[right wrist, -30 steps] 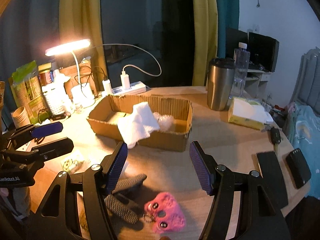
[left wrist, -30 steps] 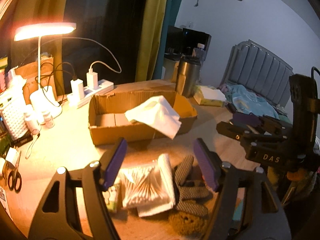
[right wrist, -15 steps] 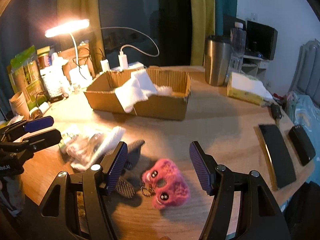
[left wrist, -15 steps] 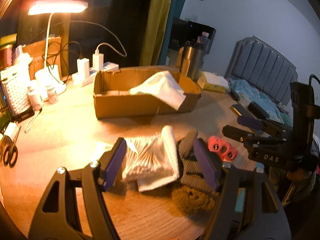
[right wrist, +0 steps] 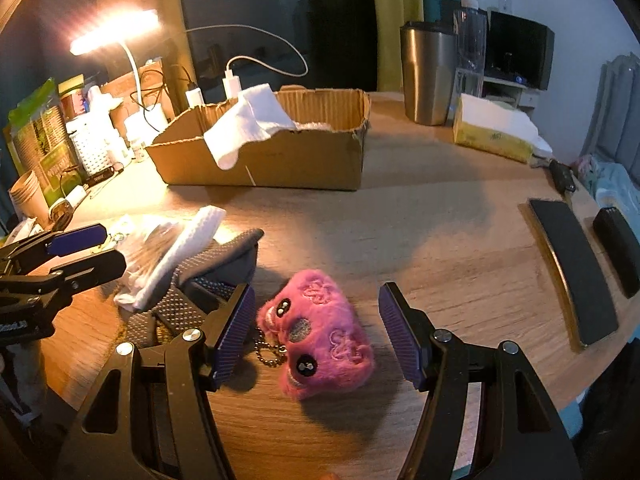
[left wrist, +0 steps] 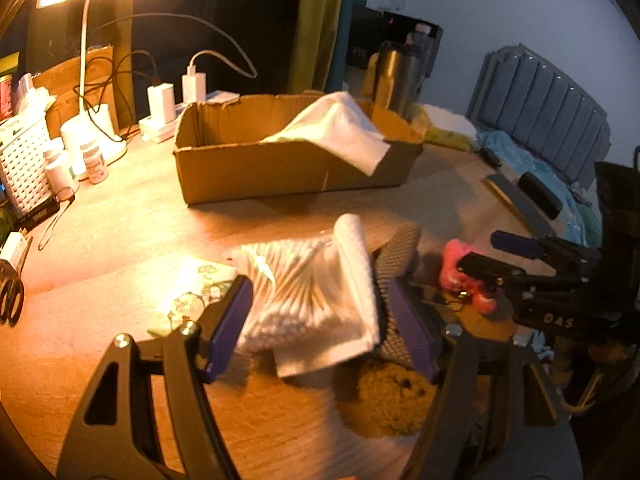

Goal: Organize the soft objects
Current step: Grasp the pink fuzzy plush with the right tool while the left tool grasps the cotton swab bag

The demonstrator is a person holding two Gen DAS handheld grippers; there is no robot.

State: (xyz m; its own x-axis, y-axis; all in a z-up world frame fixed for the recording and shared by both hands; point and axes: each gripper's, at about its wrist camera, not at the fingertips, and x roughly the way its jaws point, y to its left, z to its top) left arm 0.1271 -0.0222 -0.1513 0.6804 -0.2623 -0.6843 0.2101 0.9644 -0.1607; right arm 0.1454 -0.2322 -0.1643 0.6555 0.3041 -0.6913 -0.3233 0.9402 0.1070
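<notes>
On wooden table (right wrist: 460, 240), cardboard box (right wrist: 280, 164), lit lamp (right wrist: 114, 32)

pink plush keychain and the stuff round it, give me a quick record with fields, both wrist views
target right: fuzzy pink plush keychain with ball chain, lying on the round wooden table
right gripper: open, purple fingers either side of the plush, not touching
target left: clear bag of cotton swabs beside a white folded cloth
left gripper: open, straddling the bag
nearby: grey dotted fabric pieces, brown fuzzy plush
container: open brown cardboard box, white towel draped over its rim
</notes>
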